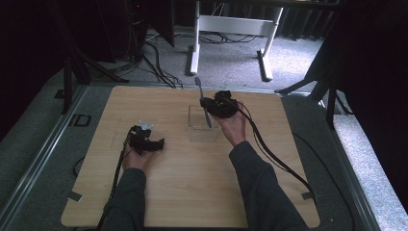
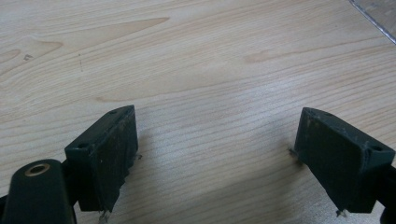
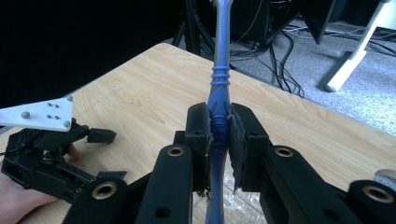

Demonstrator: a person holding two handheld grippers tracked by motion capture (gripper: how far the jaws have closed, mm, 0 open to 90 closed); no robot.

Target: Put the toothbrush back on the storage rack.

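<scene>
Closest to the person, the left gripper [image 1: 153,141] sits low over the light wooden table [image 1: 192,192], on the left side. Its two black jaws are spread wide apart with nothing between them — just bare wood, as the left gripper view shows. A black cable runs back from it along the sleeve.

Farther out, on the right side, the right gripper [image 1: 206,103] is pinching a long thin blue plastic tool with a grey end [image 3: 218,93]. The jaws are pressed tight on its blue handle — one on each side. The tool stands nearly upright, and its grey end pokes up past the far edge of the table. Its lower end hangs over a clear plastic tray [image 1: 196,120], which lies flat on the table just under that gripper.

Past the table there is grey carpet with black cables and a white metal desk frame [image 1: 231,29].
</scene>
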